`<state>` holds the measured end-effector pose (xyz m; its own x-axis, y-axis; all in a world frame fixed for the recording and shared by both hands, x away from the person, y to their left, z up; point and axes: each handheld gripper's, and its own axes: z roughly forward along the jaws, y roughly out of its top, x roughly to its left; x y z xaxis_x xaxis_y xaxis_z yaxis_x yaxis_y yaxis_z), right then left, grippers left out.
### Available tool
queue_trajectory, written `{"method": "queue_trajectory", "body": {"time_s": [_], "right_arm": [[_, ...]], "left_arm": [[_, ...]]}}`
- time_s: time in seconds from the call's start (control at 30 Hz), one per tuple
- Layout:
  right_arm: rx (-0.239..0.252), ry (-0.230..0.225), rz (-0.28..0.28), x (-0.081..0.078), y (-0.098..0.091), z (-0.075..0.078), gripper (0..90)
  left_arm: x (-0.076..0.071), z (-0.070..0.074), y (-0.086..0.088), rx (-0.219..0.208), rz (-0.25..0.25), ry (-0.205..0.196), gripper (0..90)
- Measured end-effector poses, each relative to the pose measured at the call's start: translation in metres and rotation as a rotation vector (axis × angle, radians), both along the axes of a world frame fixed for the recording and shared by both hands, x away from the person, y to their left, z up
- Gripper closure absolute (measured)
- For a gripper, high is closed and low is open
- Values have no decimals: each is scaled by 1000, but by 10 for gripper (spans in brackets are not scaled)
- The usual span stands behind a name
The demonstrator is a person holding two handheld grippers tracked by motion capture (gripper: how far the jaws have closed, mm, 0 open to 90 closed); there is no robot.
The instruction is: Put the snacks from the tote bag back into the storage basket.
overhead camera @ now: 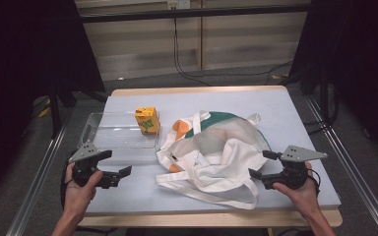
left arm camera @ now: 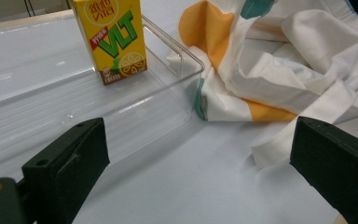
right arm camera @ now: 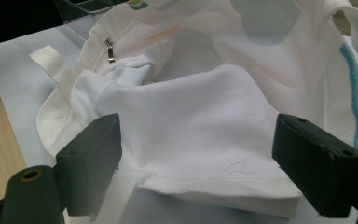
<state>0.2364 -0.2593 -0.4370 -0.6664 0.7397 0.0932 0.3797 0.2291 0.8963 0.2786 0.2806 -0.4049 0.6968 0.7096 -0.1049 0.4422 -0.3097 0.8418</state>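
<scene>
your right claw (right arm camera: 196, 161) stands released around the tote bag (right arm camera: 205, 107) hem, left claw (left arm camera: 200, 163) released and empty: pinch that hem next, judging by the carton (left arm camera: 114, 37) waiting in the tray (left arm camera: 37, 93).

Lab/recording setup, not a home: table (overhead camera: 295, 123) w/ grey-blue mat on wood top, boxed in by metal frame rails (overhead camera: 39, 172), black curtains (overhead camera: 24, 59) both sides, cables (overhead camera: 187, 69) trailing over grey carpet floor (overhead camera: 142, 81), plain panel wall behind.
</scene>
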Motion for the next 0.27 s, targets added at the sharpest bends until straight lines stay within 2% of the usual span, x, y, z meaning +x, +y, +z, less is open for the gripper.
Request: {"method": "queue_trajectory", "body": {"time_s": [0.03, 0.1, 0.13, 0.2, 0.27], "right_arm": [[-4, -2, 2, 0, -1, 0, 157], [-2, -9, 0, -1, -2, 1, 157], [2, -6, -5, -2, -3, 1, 158], [5, -8, -12, -2, -6, 1, 157], [4, -11, -15, -1, -7, 1, 157]], "left_arm": [[-4, -7, 0, -13, 1, 1, 39], [-6, -11, 1, -15, 8, 1, 39], [-10, -17, 2, -31, 4, 4, 39], [-13, -22, 1, -22, 29, -13, 39], [-14, -23, 0, -21, 31, -11, 38]]}}
